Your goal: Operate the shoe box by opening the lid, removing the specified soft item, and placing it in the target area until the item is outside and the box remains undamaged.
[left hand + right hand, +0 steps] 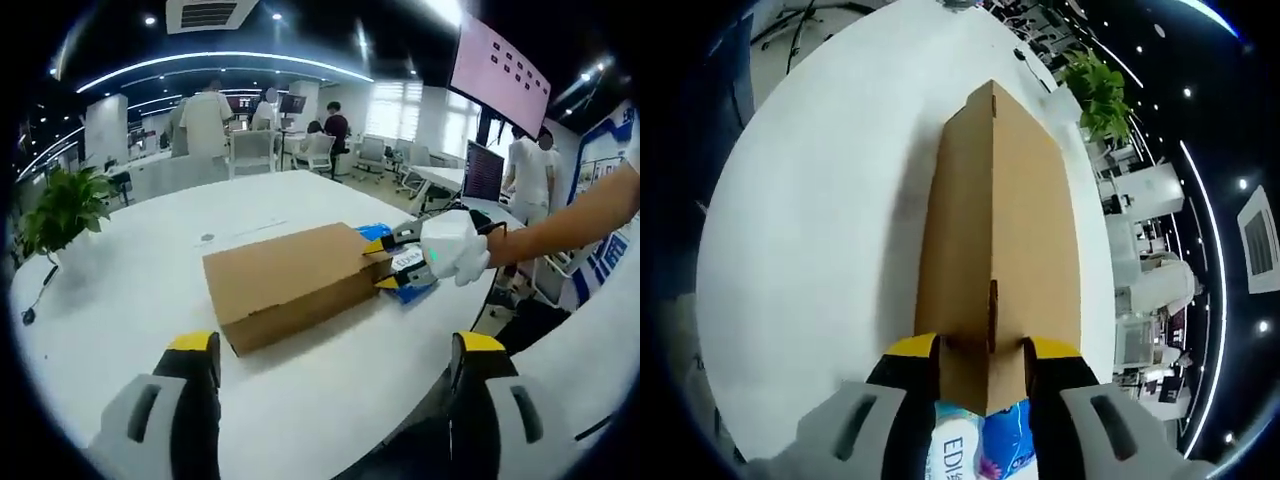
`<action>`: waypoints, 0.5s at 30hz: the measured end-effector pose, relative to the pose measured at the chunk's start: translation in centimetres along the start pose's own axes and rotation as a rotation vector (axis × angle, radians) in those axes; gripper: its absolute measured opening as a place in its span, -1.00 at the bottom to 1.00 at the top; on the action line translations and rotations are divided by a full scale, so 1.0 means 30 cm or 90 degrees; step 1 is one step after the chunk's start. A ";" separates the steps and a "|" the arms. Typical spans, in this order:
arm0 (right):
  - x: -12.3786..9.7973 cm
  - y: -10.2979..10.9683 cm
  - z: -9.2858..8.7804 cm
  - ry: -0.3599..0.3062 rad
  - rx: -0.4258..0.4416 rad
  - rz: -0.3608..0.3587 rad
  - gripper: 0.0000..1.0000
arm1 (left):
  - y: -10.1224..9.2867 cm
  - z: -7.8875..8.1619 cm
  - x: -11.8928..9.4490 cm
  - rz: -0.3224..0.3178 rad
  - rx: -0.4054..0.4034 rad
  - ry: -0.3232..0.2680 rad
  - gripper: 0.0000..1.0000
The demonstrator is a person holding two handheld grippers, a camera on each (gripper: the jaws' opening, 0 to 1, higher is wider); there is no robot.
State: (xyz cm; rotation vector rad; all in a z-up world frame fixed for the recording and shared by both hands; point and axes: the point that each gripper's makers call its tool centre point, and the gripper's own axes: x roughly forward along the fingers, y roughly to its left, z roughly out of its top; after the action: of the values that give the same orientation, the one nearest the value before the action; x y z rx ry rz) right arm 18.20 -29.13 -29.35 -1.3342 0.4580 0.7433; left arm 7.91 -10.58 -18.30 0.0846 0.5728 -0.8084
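the shoe box (290, 283) is lying shut on the white table (130, 290), a plain brown cardboard carton with its long side running away from the right gripper (980, 352). a blue and white soft pack (985, 450) is showing just under that gripper, at the near end of the box; whether it is already outside or poking from the end i cannot tell. the right gripper's jaws are sitting on either side of the box's end corner, touching the cardboard, so they are looking closed on the box's end flap. in the left gripper view that same gripper (400, 262) is meeting the far end of the box, with a person's bare forearm (575, 218) behind it. the left gripper (335, 350) is hanging well short of the box, jaws spread wide, holding nothing.

the box is likely light and thin-walled, so a hard pinch could crease it; the flap edge is the safer hold. the pack should squash easily and may be slick.

the table is smooth and glossy, with a potted plant (65, 207) at its far edge. around it, an open office with desks, chairs, people standing, and a wall screen (498, 72).
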 end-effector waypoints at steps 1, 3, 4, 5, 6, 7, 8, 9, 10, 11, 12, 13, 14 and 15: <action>-0.001 -0.001 0.001 0.001 -0.004 -0.001 -0.36 | 0.001 0.002 0.000 0.000 0.000 -0.004 0.96; 0.003 -0.001 0.006 -0.003 0.002 0.002 -0.32 | 0.010 -0.003 -0.003 0.005 0.000 0.001 0.95; 0.005 0.001 0.011 -0.006 0.008 0.006 -0.32 | 0.012 -0.004 -0.006 0.006 -0.001 0.000 0.95; -0.002 -0.005 0.015 -0.006 0.013 0.008 -0.35 | 0.012 -0.001 -0.011 0.005 -0.004 -0.004 0.96; -0.008 -0.002 0.022 -0.012 0.035 0.015 -0.36 | 0.014 -0.002 -0.014 0.005 -0.005 -0.004 0.96; -0.021 0.007 0.039 -0.030 0.078 0.028 -0.36 | 0.017 -0.002 -0.017 0.006 -0.006 -0.003 0.96; -0.032 0.005 0.050 -0.041 0.097 0.030 -0.31 | 0.021 -0.001 -0.020 0.008 -0.006 -0.004 0.96; -0.057 -0.008 0.060 -0.049 0.101 0.025 -0.26 | 0.028 0.005 -0.026 0.012 -0.009 -0.010 0.96; -0.073 -0.013 0.063 -0.053 0.106 0.025 -0.19 | 0.032 0.005 -0.027 0.012 -0.011 -0.013 0.97; -0.082 -0.012 0.066 -0.057 0.120 0.028 -0.07 | 0.037 0.008 -0.028 0.013 -0.018 -0.019 0.98; -0.103 -0.013 0.071 -0.062 0.147 0.034 0.05 | 0.036 0.007 -0.028 0.013 -0.022 -0.018 0.98; -0.119 -0.013 0.084 -0.075 0.139 0.039 0.19 | 0.035 0.006 -0.028 0.014 -0.025 -0.019 0.98; -0.133 -0.009 0.098 -0.088 0.129 0.046 0.38 | 0.036 0.006 -0.028 0.015 -0.026 -0.020 0.98; -0.161 -0.005 0.114 -0.097 0.115 0.047 0.47 | 0.037 0.003 -0.029 0.016 -0.027 -0.020 0.98</action>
State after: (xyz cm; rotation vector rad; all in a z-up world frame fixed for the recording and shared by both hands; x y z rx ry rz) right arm 14.58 -26.88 -25.24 -1.0878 0.4438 0.8387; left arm 8.25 -9.27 -17.92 0.0402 0.5587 -0.7707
